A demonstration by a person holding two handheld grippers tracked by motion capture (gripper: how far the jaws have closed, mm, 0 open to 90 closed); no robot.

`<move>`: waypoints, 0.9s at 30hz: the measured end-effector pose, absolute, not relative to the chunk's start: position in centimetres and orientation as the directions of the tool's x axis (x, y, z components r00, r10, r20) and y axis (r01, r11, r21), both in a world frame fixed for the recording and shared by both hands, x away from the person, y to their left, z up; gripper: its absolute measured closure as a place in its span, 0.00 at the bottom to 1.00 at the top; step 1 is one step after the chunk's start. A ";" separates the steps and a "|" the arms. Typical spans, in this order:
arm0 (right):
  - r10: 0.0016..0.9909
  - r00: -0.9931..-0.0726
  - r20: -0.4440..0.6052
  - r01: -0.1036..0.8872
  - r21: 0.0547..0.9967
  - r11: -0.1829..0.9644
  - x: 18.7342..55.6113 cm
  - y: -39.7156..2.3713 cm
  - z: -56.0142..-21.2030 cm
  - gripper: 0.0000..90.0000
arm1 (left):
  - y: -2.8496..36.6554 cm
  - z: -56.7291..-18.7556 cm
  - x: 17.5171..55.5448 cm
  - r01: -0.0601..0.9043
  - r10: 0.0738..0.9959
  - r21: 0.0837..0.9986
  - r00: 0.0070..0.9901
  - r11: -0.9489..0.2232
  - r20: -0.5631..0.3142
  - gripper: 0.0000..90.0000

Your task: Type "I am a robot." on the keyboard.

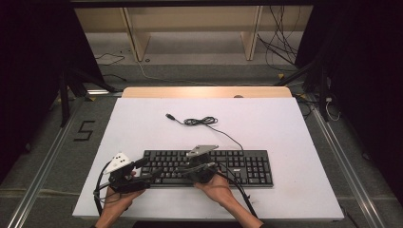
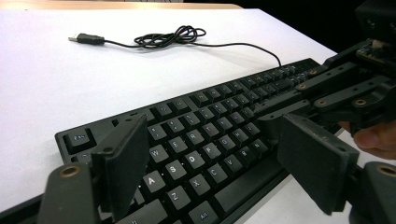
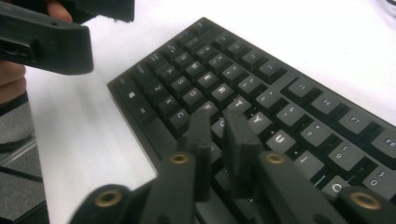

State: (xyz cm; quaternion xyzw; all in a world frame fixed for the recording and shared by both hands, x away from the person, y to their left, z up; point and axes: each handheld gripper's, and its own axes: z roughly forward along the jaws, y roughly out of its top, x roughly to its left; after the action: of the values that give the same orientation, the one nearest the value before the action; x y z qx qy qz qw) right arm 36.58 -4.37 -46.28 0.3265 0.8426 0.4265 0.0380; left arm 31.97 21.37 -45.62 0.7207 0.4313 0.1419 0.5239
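Observation:
A black keyboard lies on the white table top, near the front edge. Its cable runs back to a loose coil and ends in a free USB plug. My left gripper hovers at the keyboard's left end, jaws wide apart with nothing between them; the letter keys lie below my left gripper. My right gripper points left over the middle keys. Above the keyboard, my right gripper has its jaws almost together and holds nothing.
The coiled cable and plug lie on bare white surface behind the keyboard. Wooden shelving legs and loose wires stand beyond the table. A "5" mark is on the floor at the left.

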 end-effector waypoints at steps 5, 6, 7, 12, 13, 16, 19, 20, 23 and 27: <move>0.583 -0.786 0.208 0.521 0.731 0.442 36.6 -3.8 -46.7 1.00 | 21.3 -45.6 31.9 0.470 0.769 0.879 0.591 -0.082 -0.244 0.27; 0.581 -0.787 0.207 0.521 0.728 0.446 36.6 -3.7 -46.8 1.00 | 21.3 -45.6 31.9 0.470 0.769 0.879 0.591 -0.082 -0.244 0.27; 0.582 -0.787 0.205 0.521 0.726 0.449 36.6 -3.6 -46.8 1.00 | 21.3 -45.6 31.9 0.470 0.768 0.879 0.592 -0.084 -0.243 0.27; 0.581 -0.789 0.198 0.522 0.715 0.465 36.7 -3.3 -47.2 1.00 | 21.3 -45.6 31.9 0.468 0.767 0.880 0.593 -0.082 -0.244 0.27; 0.585 -0.787 0.199 0.526 0.711 0.467 36.7 -3.2 -47.3 1.00 | 21.3 -45.6 31.9 0.468 0.768 0.880 0.593 -0.082 -0.244 0.27; 0.586 -0.787 0.191 0.523 0.710 0.471 36.7 -3.1 -47.4 1.00 | 21.3 -45.6 31.9 0.467 0.768 0.880 0.592 -0.081 -0.243 0.27; 0.586 -0.787 0.190 0.524 0.708 0.474 36.8 -3.1 -47.5 1.00 | 21.3 -45.6 31.9 0.467 0.768 0.881 0.592 -0.080 -0.244 0.27; 0.587 -0.788 0.188 0.523 0.708 0.475 36.8 -3.1 -47.5 1.00 | 21.3 -45.6 31.9 0.467 0.768 0.880 0.592 -0.080 -0.244 0.27; 0.586 -0.789 0.184 0.522 0.704 0.481 36.8 -3.0 -47.7 1.00 | 21.2 -45.6 31.9 0.467 0.768 0.880 0.592 -0.080 -0.244 0.27; 0.587 -0.790 0.180 0.521 0.702 0.486 36.7 -2.9 -47.8 1.00 | 21.2 -45.6 31.9 0.467 0.768 0.880 0.592 -0.079 -0.245 0.27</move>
State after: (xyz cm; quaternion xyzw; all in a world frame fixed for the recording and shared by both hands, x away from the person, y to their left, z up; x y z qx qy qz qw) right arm 36.70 -2.95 -47.77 0.3216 0.8609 0.3921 0.0420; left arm 31.86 21.25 -45.61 0.7205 0.4287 0.1429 0.5260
